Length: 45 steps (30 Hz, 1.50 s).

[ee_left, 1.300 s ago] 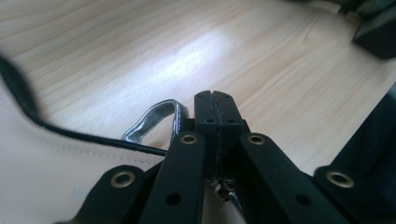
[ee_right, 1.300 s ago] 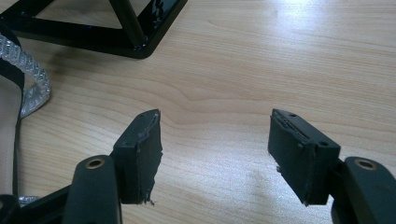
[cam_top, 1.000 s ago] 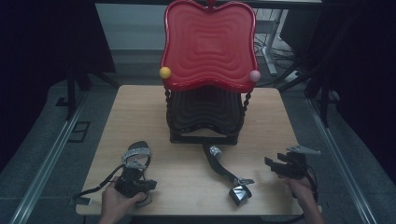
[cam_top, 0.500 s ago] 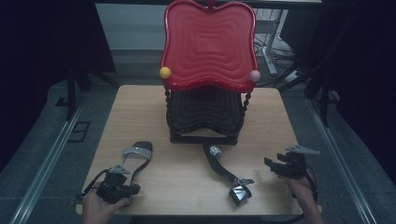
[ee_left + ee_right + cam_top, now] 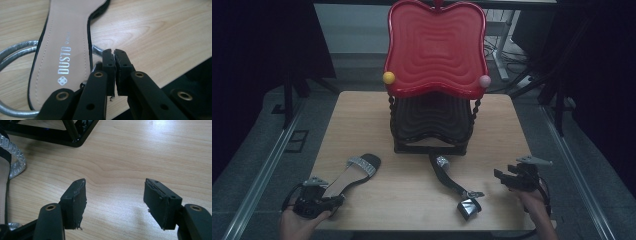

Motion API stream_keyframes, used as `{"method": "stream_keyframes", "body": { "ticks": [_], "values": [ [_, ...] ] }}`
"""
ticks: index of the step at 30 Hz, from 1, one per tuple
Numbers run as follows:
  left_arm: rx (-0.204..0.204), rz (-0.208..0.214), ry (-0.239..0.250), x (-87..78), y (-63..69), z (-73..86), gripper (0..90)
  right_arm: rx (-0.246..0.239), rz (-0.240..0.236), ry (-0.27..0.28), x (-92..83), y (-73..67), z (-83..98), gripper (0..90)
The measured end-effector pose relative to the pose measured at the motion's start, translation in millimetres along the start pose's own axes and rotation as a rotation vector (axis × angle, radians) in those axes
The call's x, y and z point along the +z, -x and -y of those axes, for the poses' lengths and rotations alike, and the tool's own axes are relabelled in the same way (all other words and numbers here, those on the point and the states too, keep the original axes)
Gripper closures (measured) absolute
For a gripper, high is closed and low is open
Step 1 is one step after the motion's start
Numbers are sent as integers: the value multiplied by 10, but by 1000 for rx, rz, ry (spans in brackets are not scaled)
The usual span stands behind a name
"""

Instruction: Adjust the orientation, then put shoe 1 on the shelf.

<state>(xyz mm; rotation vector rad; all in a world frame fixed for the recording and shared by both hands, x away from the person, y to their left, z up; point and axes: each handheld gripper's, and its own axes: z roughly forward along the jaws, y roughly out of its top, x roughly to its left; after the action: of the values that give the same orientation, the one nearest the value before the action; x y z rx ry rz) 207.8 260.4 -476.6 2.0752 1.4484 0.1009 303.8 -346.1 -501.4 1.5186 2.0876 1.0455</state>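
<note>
A black sandal [image 5: 354, 172] with a tan insole [image 5: 67, 37] and a silver toe band lies flat at the table's front left. My left gripper [image 5: 334, 200] sits at its heel end, and its jaws [image 5: 114, 53] are pressed together on the thin silver strap [image 5: 96, 48] beside the sole. A second black sandal [image 5: 452, 182] lies on its side in the front middle, its block heel [image 5: 468, 207] toward me. My right gripper [image 5: 498, 175] rests at the front right, apart from that sandal. It stands open [image 5: 115, 192] over bare wood, and the sandal's silver band [image 5: 17, 160] is off to its left.
A black shoe rack [image 5: 432, 120] with a red wavy top shelf [image 5: 435, 47] stands at the middle back of the wooden table [image 5: 412, 210]. A yellow ball [image 5: 388, 77] and a pink ball [image 5: 484, 80] cap its corners. The rack's base [image 5: 62, 137] is ahead of my right gripper. The table edge [image 5: 190, 75] lies close to my left gripper.
My left gripper has drawn back toward the front left corner, pulling the sandal's heel end with it, so the sandal now lies stretched out flat. The right gripper has not moved.
</note>
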Motion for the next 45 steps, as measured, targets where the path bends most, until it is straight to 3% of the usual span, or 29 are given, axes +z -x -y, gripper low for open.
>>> {"method": "stream_keyframes", "body": {
  "ticks": [1,2,3,5,6,7,12,13,15,21,25,36,43,45],
  "values": [
    [-2,10,4,-4,6,-8,843,0,-1,2,-1,0,-2,348],
    [-3,15,15,-9,18,-17,772,1,-1,3,0,0,-5,348],
    [15,-4,62,-45,83,-58,718,1,-1,2,1,2,-6,348],
    [29,-17,81,-68,123,-88,675,4,0,2,4,5,-10,347],
    [40,-21,102,-95,160,-133,604,17,8,6,16,23,-20,346],
    [41,-22,112,-111,175,-162,604,17,8,6,16,23,-20,346],
    [3,-41,164,-196,116,-349,483,16,6,4,37,24,-15,345],
    [-7,-73,153,-189,53,-415,438,16,6,4,39,30,-16,344],
    [-17,-91,141,-176,9,-451,407,24,8,4,46,40,-19,344],
    [-34,-109,91,-100,-58,-576,316,22,8,1,47,45,-16,342],
    [-21,-120,34,6,-65,-618,301,18,8,1,50,37,-15,341],
    [-6,-140,-65,294,-112,-602,271,0,17,-16,91,17,-18,341],
    [-1,-157,-85,380,-143,-584,269,2,18,-20,90,19,-16,342],
    [9,-183,-96,389,-140,-597,266,1,19,-21,90,17,-16,342]
  ]
}}
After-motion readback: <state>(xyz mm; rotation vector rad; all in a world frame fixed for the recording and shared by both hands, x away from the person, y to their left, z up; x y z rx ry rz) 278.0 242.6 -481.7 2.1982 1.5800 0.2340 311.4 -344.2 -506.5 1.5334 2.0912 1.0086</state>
